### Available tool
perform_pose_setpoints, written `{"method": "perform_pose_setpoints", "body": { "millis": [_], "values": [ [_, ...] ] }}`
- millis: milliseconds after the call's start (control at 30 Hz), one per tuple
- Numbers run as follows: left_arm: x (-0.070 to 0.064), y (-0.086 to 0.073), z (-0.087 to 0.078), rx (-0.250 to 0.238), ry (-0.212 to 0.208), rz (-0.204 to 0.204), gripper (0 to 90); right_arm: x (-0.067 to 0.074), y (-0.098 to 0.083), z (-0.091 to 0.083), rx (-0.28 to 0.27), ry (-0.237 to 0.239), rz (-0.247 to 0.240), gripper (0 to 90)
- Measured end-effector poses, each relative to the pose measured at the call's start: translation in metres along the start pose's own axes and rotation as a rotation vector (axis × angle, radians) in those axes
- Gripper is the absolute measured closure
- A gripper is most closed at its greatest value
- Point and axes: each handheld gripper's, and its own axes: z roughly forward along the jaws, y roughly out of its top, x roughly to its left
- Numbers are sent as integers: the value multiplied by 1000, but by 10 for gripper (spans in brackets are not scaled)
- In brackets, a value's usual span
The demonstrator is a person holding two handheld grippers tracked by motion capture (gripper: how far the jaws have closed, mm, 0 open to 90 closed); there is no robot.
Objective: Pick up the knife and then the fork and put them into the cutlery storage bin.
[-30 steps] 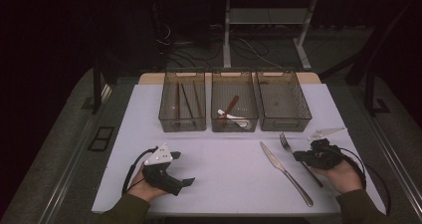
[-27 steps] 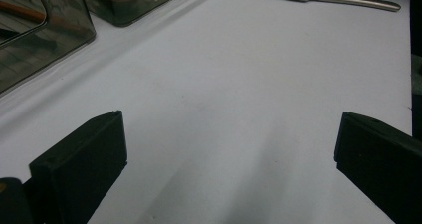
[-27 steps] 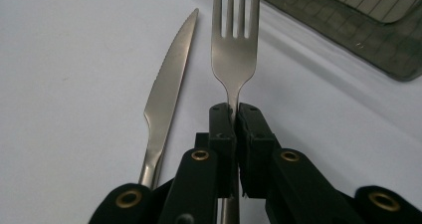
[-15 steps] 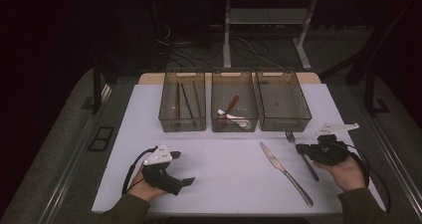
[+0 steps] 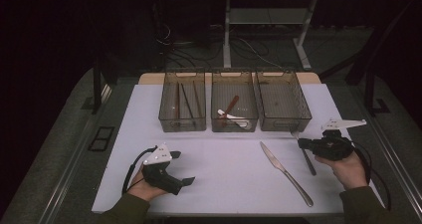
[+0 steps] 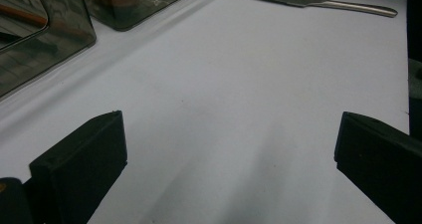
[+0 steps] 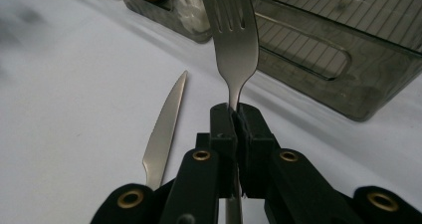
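My right jaws pinch the fork (image 7: 234, 45) at its neck, tines ahead toward the bin (image 7: 338, 50), ready to drop in. My left jaws stand spread, idle above the table (image 6: 239, 109).

L tool (image 5: 185, 180) jaws wide, low; R tool (image 5: 301, 143) clamped, prob. slightly raised.

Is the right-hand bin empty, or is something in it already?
Empty, as far as it shows: the right bin has bare ribbed floor, while the fork is outside it, clamped in the right gripper.
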Motion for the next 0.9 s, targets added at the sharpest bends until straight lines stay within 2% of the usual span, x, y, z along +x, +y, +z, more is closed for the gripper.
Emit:
{"method": "perform_pose_setpoints", "body": {
  "millis": [33,300,533,900],
  "values": [
    [0,0,0,-1,0,-2,0,0,0,-1,-7,15,6,886],
    [-1,0,-1,-2,-1,4,0,1,1,-5,-26,1,-7,887],
    [-1,0,0,1,-2,-2,0,0,10,-11,-58,-4,-3,886],
    [0,-1,0,-7,-3,-5,0,-9,34,-21,-166,-44,18,885]
  ]
}}
